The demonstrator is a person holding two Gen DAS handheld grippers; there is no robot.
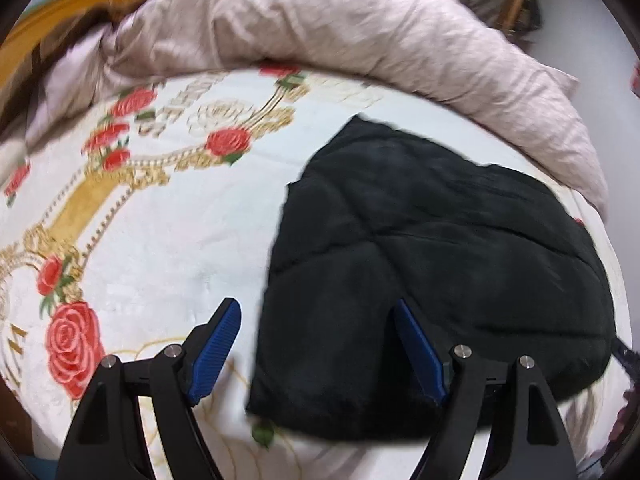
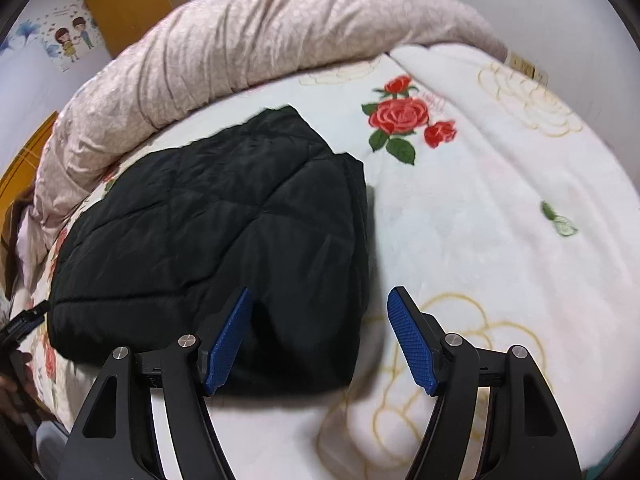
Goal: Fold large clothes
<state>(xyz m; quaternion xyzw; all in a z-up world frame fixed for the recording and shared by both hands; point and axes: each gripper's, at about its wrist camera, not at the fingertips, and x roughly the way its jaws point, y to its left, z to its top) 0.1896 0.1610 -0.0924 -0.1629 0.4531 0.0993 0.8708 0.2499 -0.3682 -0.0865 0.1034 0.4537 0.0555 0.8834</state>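
No containers in either view; nothing held inside anything.

Black quilted jacket (image 1: 432, 248) lay folded into a compact, roughly square bundle on the bed, resting on a white blanket (image 1: 168, 240) printed w/ red roses and gold scrollwork. Stitch lines crossed its top face. A pinkish-beige duvet (image 1: 320, 28), bunched in a long roll, ran along the far side of the bed; jacket's far corner sat near it, contact not clear.

Left gripper (image 1: 316, 320): jaws spread wide, blue pads facing each other, nothing pinched. In left wrist view the jacket's near-left edge fell between the two fingers — left finger over bare blanket, right finger in front of the black fabric. Whether the tips touched cloth, couldn't tell; view blurred.

Right gripper (image 2: 320, 304): jaws likewise wide apart, nothing clamped. In right wrist view the jacket (image 2: 216, 220) filled centre-left; its near-right corner lay between the fingers, left finger over the fabric, right finger over the blanket (image 2: 500, 220) just beside the jacket's right edge. Contact again not readable.

So each gripper straddled one near corner of the bundle, one from either side, both angled down at the bed.

Misc: orange wooden furniture (image 2: 132, 12) and a cartoon wall sticker (image 2: 72, 40) beyond the duvet (image 2: 280, 28) in right wrist view. Rose cluster (image 2: 404, 120) on blanket, right of jacket, well apart from right gripper.
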